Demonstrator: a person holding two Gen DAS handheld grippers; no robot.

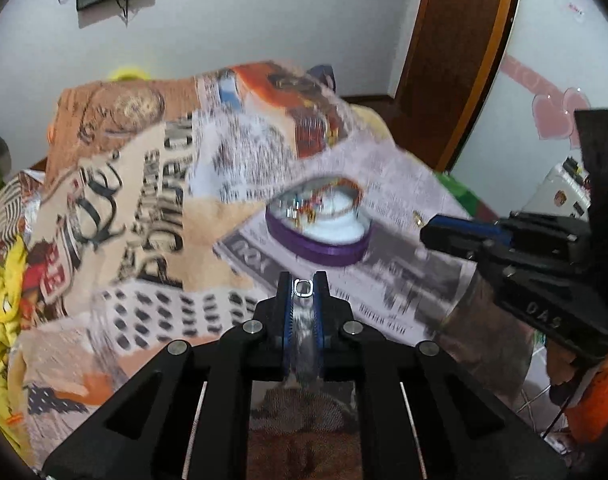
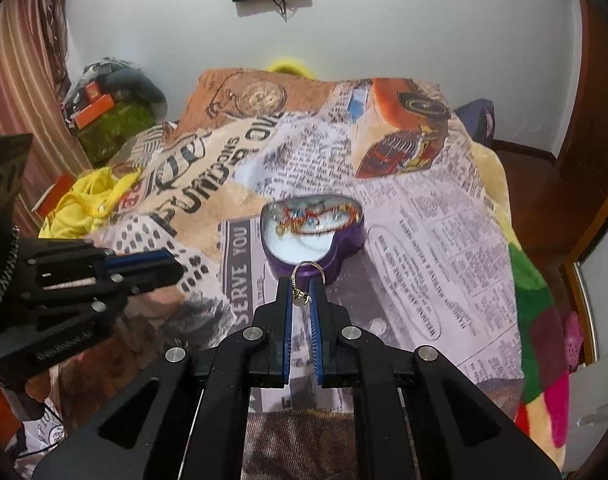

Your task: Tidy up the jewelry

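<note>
Both grippers are pinching small pieces: left gripper (image 1: 303,285) is clamping a silver ring (image 1: 303,288), right gripper (image 2: 301,285) an earring (image 2: 304,280). I am keeping the purple tin (image 2: 336,258) on the bed straight ahead, just beyond the right tips, which are nearer.

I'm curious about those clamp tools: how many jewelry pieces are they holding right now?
2: a small silver ring pinched in the left gripper, and a hoop earring in the right gripper.
</note>
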